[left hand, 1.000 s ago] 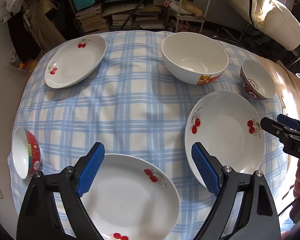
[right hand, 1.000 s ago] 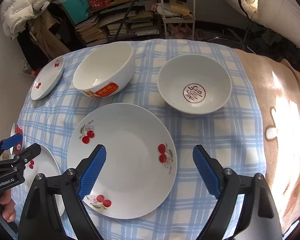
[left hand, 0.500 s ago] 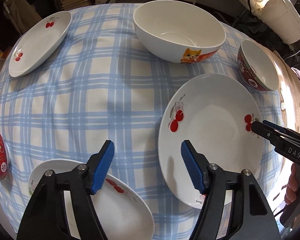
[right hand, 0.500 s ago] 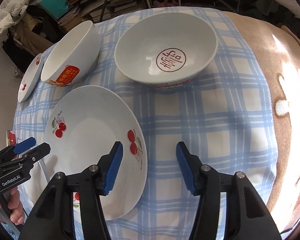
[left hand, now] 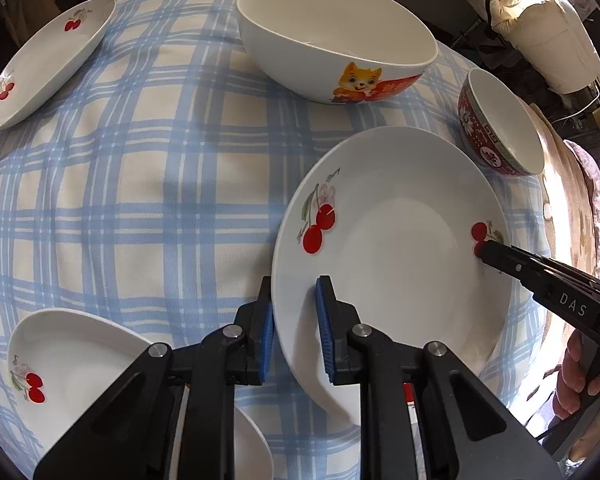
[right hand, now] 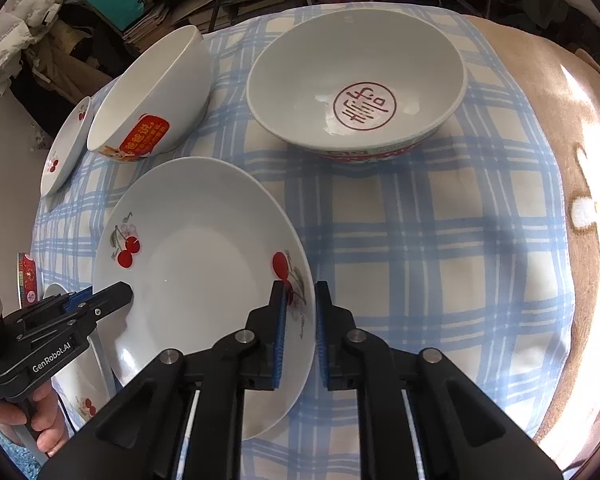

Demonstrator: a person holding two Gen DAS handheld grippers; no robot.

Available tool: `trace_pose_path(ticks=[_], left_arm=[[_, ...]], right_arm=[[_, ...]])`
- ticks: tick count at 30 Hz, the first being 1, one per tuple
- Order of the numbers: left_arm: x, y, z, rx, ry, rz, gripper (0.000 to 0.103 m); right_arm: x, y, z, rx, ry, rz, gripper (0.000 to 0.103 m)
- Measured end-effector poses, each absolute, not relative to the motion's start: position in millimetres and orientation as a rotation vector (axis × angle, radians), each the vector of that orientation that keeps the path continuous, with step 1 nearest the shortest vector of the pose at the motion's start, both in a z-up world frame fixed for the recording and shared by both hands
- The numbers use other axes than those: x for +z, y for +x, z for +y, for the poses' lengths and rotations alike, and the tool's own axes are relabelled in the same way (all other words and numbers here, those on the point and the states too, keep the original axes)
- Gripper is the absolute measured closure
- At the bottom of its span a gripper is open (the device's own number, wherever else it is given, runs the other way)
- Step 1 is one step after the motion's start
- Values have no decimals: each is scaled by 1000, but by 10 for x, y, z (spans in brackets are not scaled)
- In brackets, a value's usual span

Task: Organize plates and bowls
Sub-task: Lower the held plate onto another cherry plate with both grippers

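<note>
Here the left gripper (left hand: 294, 322) has nearly closed on the cherry plate's (left hand: 396, 248) nine o'clock rim; the right gripper (right hand: 300, 328) pinches its three o'clock rim; the plate sits on the checked cloth (left hand: 140, 184), cat bowl (left hand: 332, 36) at twelve.

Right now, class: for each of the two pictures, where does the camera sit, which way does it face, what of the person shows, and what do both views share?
Left wrist: on the left gripper, facing along its fingers, which straddle the large cherry plate's left rim; the right gripper and a hand show.
Right wrist: on the right gripper, fingers astride the opposite rim; the left gripper and a hand show.
Shared: that plate, the cat bowl and the checked cloth.
</note>
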State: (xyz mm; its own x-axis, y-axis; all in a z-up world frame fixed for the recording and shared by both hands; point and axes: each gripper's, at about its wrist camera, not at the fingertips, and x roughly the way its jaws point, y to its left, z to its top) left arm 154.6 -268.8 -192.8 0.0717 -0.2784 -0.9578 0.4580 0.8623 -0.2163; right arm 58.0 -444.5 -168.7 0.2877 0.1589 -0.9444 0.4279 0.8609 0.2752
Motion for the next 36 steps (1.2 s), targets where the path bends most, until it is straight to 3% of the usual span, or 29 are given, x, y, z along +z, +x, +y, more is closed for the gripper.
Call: trace_pose_path(ticks=[21, 36], left_arm=[[-1251, 1381, -2400, -519, 251, 1291, 88], [-881, 1278, -1669, -438, 175, 1245, 89]], right_arm=[[-1306, 344, -4460, -169, 606, 1146, 92], [-916, 366, -3889, -79, 620, 1031, 92]])
